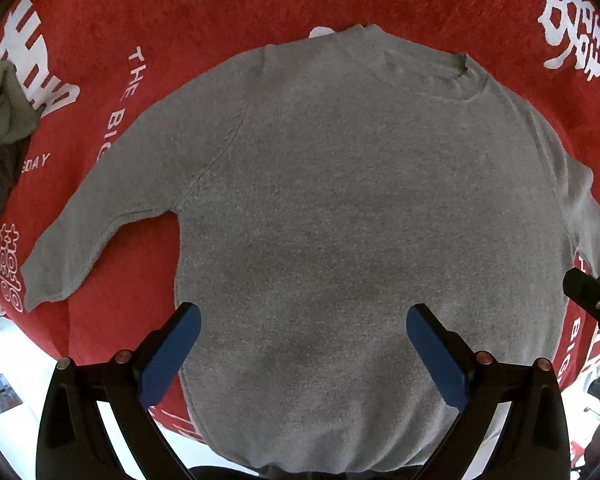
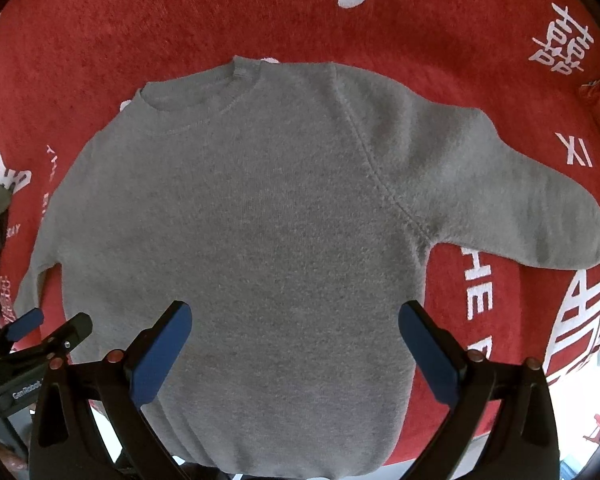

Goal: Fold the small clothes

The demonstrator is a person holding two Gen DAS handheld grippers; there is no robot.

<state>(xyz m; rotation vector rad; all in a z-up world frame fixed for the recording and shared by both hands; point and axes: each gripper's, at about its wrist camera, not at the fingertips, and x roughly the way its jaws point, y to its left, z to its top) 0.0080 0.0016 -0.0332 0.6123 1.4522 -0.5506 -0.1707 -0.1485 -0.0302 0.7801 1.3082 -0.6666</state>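
A grey sweater [image 1: 340, 208] lies flat on a red cloth [image 1: 220, 8], collar far, hem near, both sleeves spread outward. The left gripper [image 1: 304, 320] and right gripper [image 2: 296, 316] hover above its hem, jaws wide, holding nothing. Bare cloth surrounds the sweater; crumpled clothes [image 1: 0, 108] lie beyond its left sleeve.

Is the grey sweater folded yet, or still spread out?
Spread flat, unfolded: the grey sweater lies on the red blanket, both sleeves out sideways.

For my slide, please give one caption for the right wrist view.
Open right tongs hover over a grey sweater spread flat on a red cloth.
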